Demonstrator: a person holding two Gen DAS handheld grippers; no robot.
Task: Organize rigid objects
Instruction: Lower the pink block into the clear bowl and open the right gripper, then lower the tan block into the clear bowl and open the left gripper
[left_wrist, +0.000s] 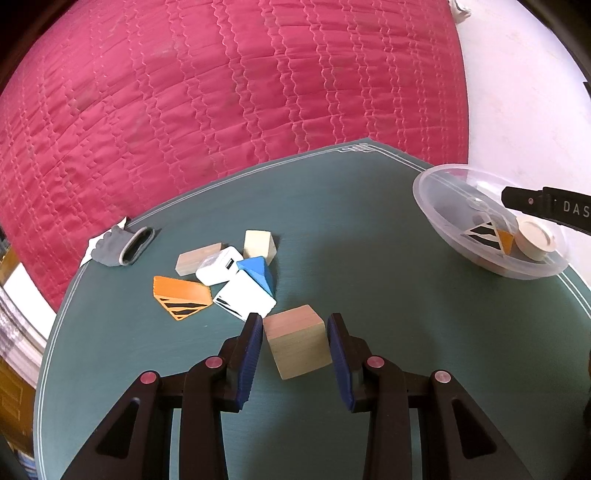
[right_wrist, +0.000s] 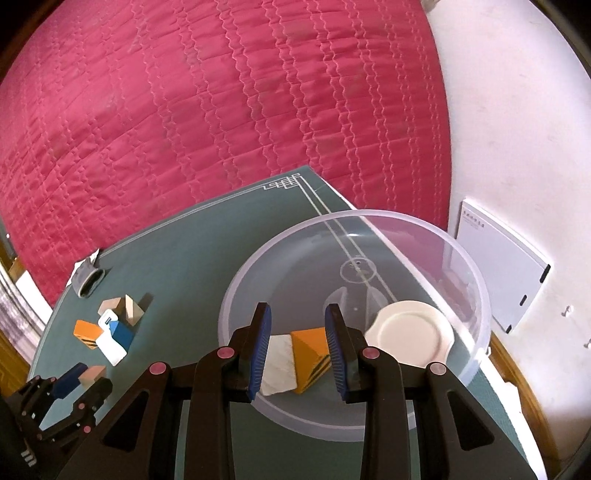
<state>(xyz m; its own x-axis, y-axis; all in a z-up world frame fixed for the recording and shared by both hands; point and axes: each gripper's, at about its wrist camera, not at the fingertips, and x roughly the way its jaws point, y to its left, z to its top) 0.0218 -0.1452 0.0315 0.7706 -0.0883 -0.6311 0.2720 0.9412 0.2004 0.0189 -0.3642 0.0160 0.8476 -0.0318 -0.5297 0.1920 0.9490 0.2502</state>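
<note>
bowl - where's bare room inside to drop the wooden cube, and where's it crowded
Free: the far and left floor of the clear bowl. Crowded: its near side, with the cream disc, orange wedge and white piece. The left gripper brackets the wooden cube.

A big pink quilt (left_wrist: 229, 103) filled the top of the frame. A grey glove (left_wrist: 122, 247) lay at the left of the green surface (left_wrist: 332, 206). A white board (right_wrist: 502, 266) leaned at right.
</note>
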